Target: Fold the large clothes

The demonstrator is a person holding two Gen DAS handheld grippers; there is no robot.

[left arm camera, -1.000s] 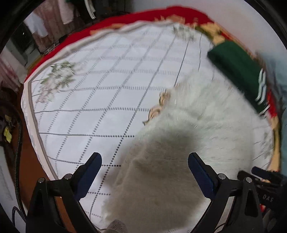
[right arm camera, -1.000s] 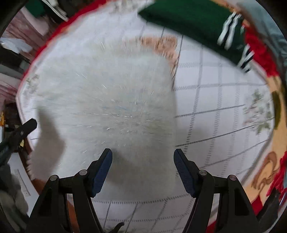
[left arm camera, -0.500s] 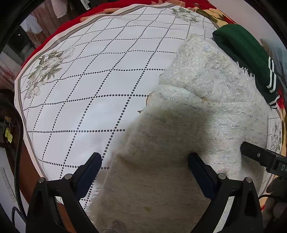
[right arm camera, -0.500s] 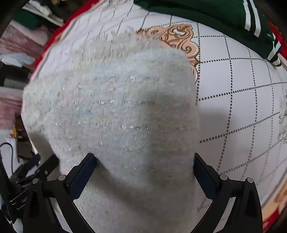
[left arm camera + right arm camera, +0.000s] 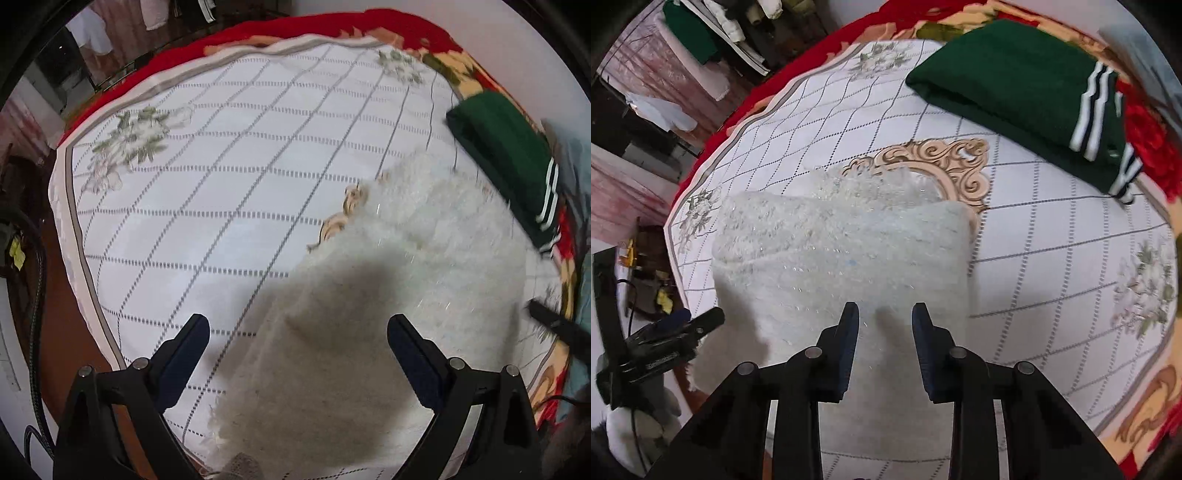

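Right tool closing, empty, above folded white fuzzy garment; left tool wide, empty.

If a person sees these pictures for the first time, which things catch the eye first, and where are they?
First comes the fluffy white garment, folded in the middle of the checked white cloth, directly under both grippers. Next is the folded dark green garment with white stripes, lying apart at the far right edge. The right gripper is closing above the white garment, and the left gripper stands wide open.
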